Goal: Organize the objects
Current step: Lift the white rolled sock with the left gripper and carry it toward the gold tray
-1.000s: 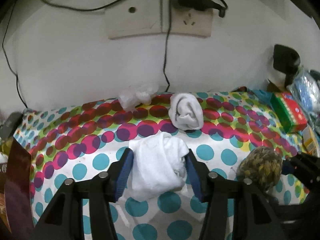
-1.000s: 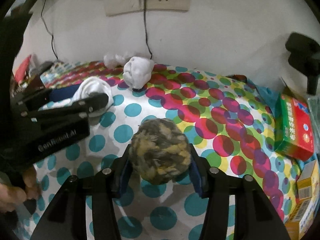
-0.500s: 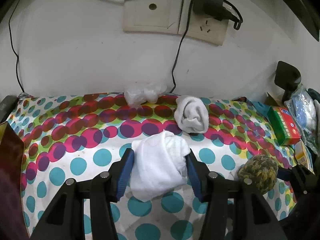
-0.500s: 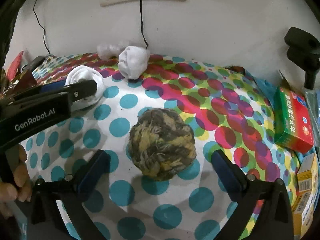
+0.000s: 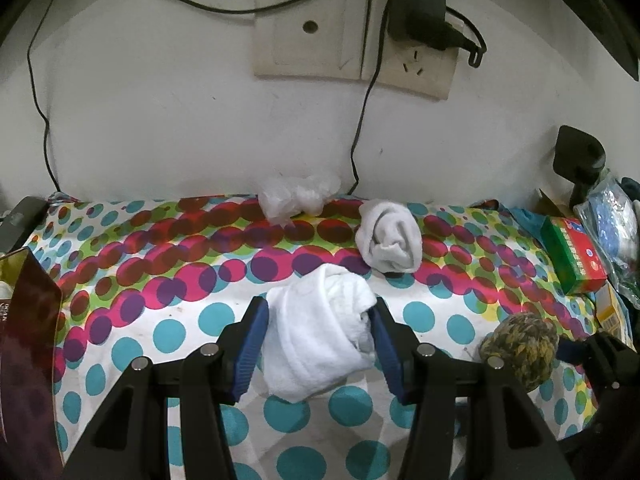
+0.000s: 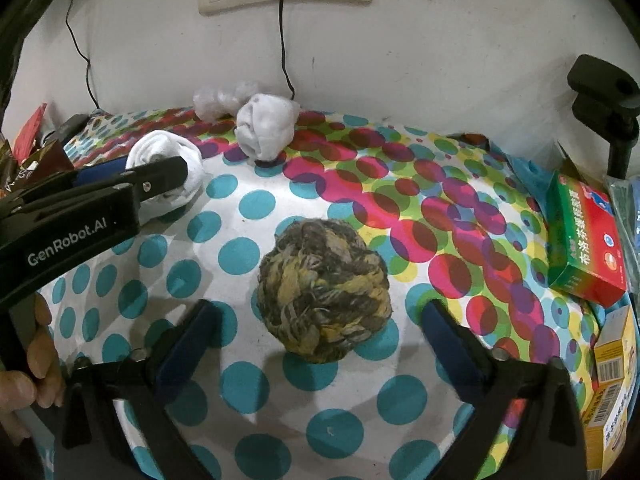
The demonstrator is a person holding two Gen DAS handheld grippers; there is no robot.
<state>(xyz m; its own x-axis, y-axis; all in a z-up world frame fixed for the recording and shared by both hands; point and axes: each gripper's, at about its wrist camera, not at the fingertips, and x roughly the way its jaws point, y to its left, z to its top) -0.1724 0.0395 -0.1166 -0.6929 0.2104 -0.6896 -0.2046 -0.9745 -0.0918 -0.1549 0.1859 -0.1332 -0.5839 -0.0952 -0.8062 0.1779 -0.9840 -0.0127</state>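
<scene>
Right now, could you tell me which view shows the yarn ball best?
The right wrist view: the yarn ball sits whole and central. The left wrist view shows it small at the edge, partly hidden.

A white wall is rising behind the polka-dot tabletop, carrying a beige socket plate with black cables hanging below it.

yarn ball, jaws closing, not touching
</scene>
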